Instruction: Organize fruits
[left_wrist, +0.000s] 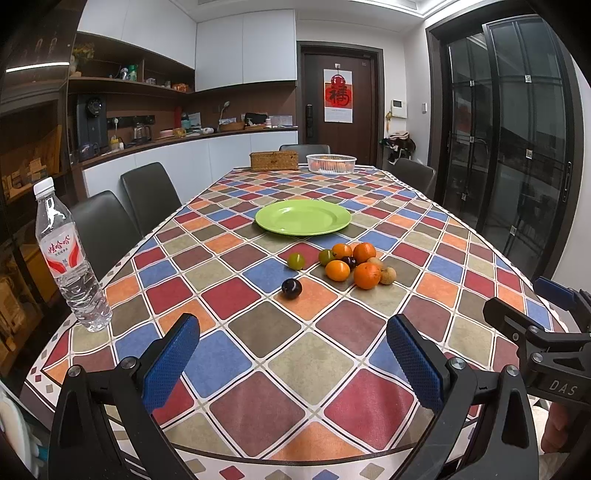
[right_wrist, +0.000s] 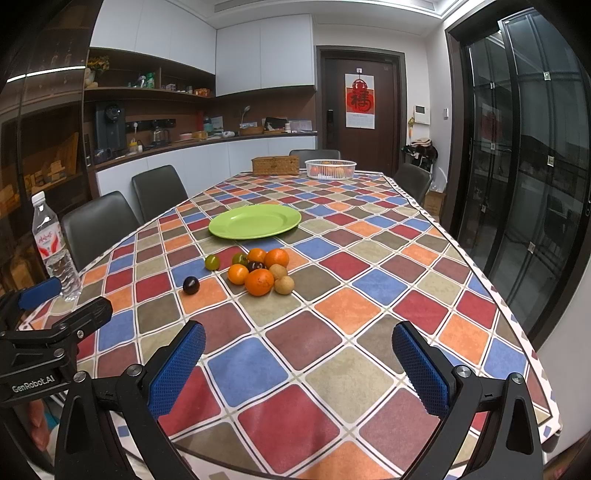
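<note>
A dining room with white cupboards, a dark door and glass sliding doors surrounds a long surface (left_wrist: 258, 332) covered in a checked cloth of red, blue, orange and tan squares. Near the middle of the surface lies a green plate (left_wrist: 303, 218), with nothing on it. Just nearer than the plate sits a cluster of fruit: 4 oranges (left_wrist: 366, 275) touching each other, 2 tan longans (left_wrist: 388, 276) on the cluster's right side, a dark plum (left_wrist: 349, 261) wedged in the centre and a green plum (left_wrist: 325, 257) at its left. A second green plum (left_wrist: 296, 260) lies slightly apart to the left, and a lone dark plum (left_wrist: 291, 287) rests nearer the front edge. A clear water bottle (left_wrist: 68, 258) (red and white label) stands upright near the left edge. At the far edge sit a woven box (left_wrist: 273, 160) and a white basket (left_wrist: 331, 163) holding more fruit.

The left hand-held gripper (left_wrist: 291, 365) hovers over the near edge, jaws wide apart and holding nothing. The right hand-held gripper (right_wrist: 297, 369) is beside it, equally wide and unloaded.
</note>
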